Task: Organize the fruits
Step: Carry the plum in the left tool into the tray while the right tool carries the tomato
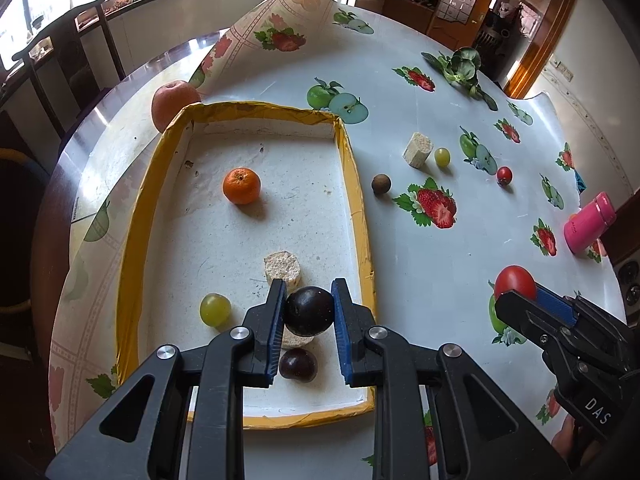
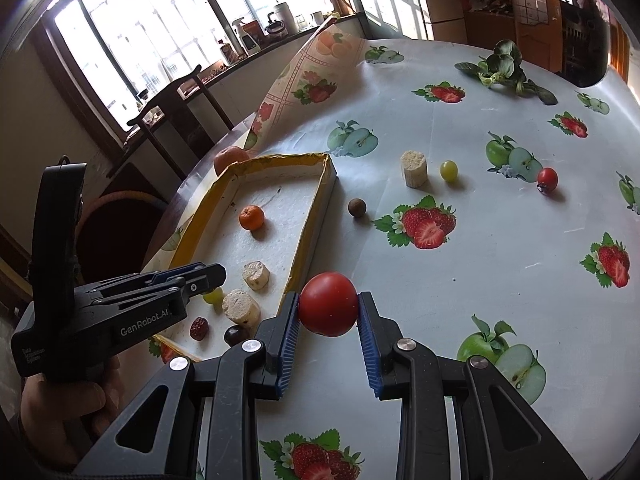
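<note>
Room: sunlit windows [image 2: 168, 32] behind a dark wooden chair [image 2: 176, 96], with jars along the sill.
Table: a round table under a fruit-print cloth [image 1: 440, 264] whose far corner is folded up.
Tray: a shallow white tray with a yellow rim [image 1: 352, 168] lies on the cloth in front of me.
My left claw [image 1: 309, 312]: closed on a dark plum [image 1: 309, 310], blue pads pressed to either side of it, held above the near end of the tray.
My right claw [image 2: 328, 312]: clamped on a red tomato [image 2: 328, 309], over the cloth just outside the tray's right rim.
In the tray: a mandarin [image 1: 241, 185] towards the far end; a green grape [image 1: 215, 309] and a pale corn-cob piece [image 1: 281, 267] nearer me; a second cob piece [image 2: 241, 306] and a second dark plum [image 1: 298, 364] under my left claw; a wrinkled red date [image 2: 199, 328] by the near rim, seen only from my right wrist.
Beyond the tray: a reddish apple [image 1: 173, 101] touching the far left corner from outside.
On the cloth: a brown longan [image 1: 381, 184] beside the right rim; further out, another cob piece [image 1: 417, 149] with a green grape [image 1: 442, 157] just beside it, and a cherry tomato [image 1: 504, 175] apart from them.
Far edge: a leafy green vegetable [image 1: 462, 66].
Right edge: a pink bottle [image 1: 589, 222] lying on its side.
</note>
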The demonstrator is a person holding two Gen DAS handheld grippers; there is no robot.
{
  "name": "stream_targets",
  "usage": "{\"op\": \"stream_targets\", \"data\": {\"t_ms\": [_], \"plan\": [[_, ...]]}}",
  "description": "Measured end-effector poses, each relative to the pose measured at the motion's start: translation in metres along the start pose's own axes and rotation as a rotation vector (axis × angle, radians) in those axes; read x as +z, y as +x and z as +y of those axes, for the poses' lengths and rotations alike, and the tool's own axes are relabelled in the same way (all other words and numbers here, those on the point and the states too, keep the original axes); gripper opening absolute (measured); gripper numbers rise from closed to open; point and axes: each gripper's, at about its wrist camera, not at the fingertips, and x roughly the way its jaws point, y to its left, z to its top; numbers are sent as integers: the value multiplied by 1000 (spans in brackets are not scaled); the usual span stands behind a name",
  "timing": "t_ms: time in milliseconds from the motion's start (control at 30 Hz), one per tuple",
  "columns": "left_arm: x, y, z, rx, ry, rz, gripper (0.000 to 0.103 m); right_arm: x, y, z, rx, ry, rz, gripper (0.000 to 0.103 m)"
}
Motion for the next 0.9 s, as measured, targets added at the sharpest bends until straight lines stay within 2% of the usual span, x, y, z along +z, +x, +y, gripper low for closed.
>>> {"op": "stream_targets", "data": {"t_ms": [333,600,900], "plan": [[1,6,24,19,-34,10,20,3,18,18,22,-29,26,29],[11,12,68,18,-136,16,20,14,40,43,48,-71,43,29],[19,38,76,2,-155,59,20,41,94,69,72,-108,95,29]]}}
